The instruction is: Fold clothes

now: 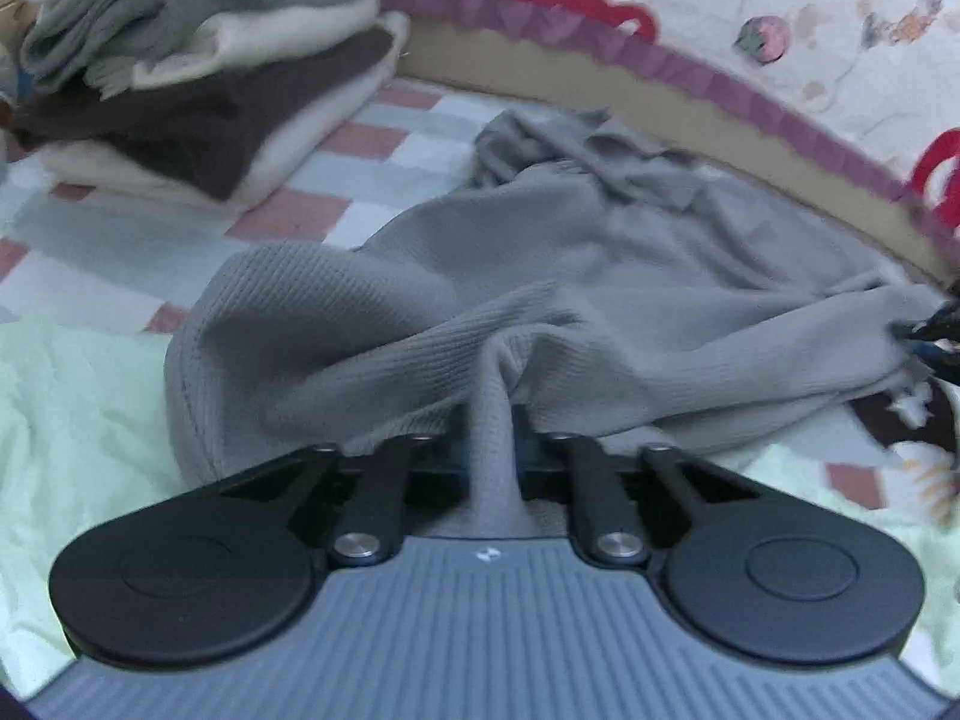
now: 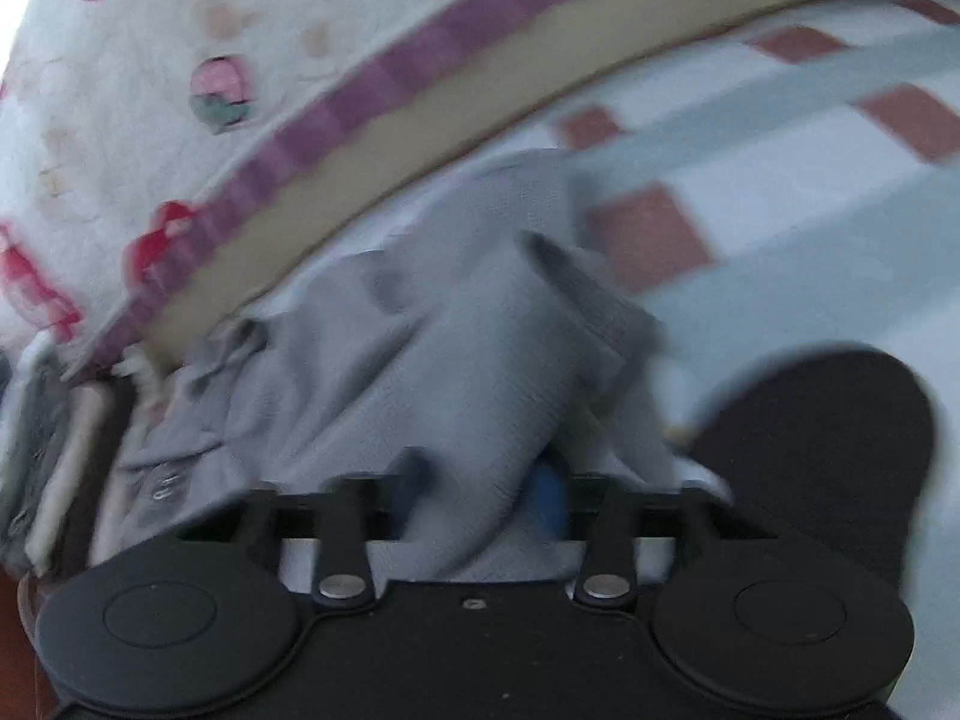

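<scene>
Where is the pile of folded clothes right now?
In the left wrist view, the folded pile sits upper left on the checked sheet, beyond the grey garment.

I see a grey garment (image 1: 600,276) of matt, fine-ribbed knit cloth. My left gripper (image 1: 491,444) is matt black plastic with shiny metal pins (ribbed grey casing below). Upper left, the folded stack (image 1: 198,72) looks soft, fleecy. The checked sheet (image 2: 780,180) is smooth cloth.
</scene>
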A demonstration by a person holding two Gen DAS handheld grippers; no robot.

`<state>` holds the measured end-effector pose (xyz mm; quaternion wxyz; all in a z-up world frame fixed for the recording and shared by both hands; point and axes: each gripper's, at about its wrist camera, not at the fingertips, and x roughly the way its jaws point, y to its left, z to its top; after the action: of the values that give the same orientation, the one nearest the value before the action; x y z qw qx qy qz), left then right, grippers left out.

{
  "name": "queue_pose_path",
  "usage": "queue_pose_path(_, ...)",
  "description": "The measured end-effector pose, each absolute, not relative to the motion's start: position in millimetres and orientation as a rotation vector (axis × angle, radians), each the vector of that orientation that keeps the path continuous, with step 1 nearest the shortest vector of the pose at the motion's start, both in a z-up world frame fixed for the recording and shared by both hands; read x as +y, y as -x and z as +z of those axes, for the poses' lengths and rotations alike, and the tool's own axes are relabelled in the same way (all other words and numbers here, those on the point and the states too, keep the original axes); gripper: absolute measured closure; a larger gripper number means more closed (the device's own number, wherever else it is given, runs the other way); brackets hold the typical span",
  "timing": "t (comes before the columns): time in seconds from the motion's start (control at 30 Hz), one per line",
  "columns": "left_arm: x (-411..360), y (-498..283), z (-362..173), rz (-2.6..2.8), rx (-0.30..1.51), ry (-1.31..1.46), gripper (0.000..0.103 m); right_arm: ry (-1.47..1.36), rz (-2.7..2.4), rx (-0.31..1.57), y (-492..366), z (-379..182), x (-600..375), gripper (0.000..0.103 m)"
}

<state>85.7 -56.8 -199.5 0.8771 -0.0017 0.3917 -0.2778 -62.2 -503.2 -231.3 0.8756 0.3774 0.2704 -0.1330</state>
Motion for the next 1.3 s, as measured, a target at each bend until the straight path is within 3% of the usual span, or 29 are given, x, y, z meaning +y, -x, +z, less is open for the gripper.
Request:
queue_pose_path(0.1, -49.9, -80.2, -175.2, -0.586, 0.735, 0.020, 0.099, -0.763, -0.210, 0.525, 57.2, -224.5, -505.0, 0.096)
queue_pose_path(0.37, -28.7, -59.4, -107.7, -0.582, 0.574, 0.092, 0.099, -0.729, -0.129, 0.423, 129.1, -111.4, -484.0, 0.096)
queue_pose_path(0.53, 2.1, -19.6, -64.8, -0.600, 0.560, 0.113, 0.099, -0.705, -0.104, 0.432, 177.3, -55.4, -465.0, 0.096)
queue_pose_path(0.6, 13.4, 3.0, -47.4, -0.634, 0.614, 0.100, 0.099, -0.557, -0.100, 0.452, 200.9, -37.8, -452.0, 0.096)
queue_pose_path(0.67, 19.1, 28.3, -43.3, -0.655, 0.704, 0.055, 0.099, -0.393, -0.130, 0.531, 231.4, -45.1, -443.3, 0.097)
queue_pose_path(0.83, 1.9, 56.0, -108.5, -0.605, 0.986, -0.142, 0.090, -0.539, -0.294, 0.815, 279.8, -156.8, -440.8, 0.097)
queue_pose_path(0.93, -3.7, 56.7, -129.4, -0.595, 1.050, -0.192, 0.087, -0.611, -0.404, 0.945, 285.5, -212.1, -439.2, 0.097)
queue_pose_path(1.0, 1.6, 53.9, -124.9, -0.598, 1.042, -0.162, 0.068, -0.587, -0.438, 0.966, 279.5, -217.8, -439.1, 0.097)
queue_pose_path(1.07, 11.4, 46.6, -117.5, -0.584, 1.018, -0.103, 0.059, -0.516, -0.452, 0.957, 273.0, -209.1, -439.8, 0.097)
queue_pose_path(1.23, 32.2, 21.3, -119.8, -0.493, 0.991, -0.029, 0.054, -0.410, -0.487, 0.958, 266.7, -188.9, -445.5, 0.097)
queue_pose_path(1.3, 34.7, 9.5, -133.4, -0.496, 0.977, -0.012, 0.047, -0.397, -0.487, 0.998, 266.4, -192.2, -445.5, 0.097)
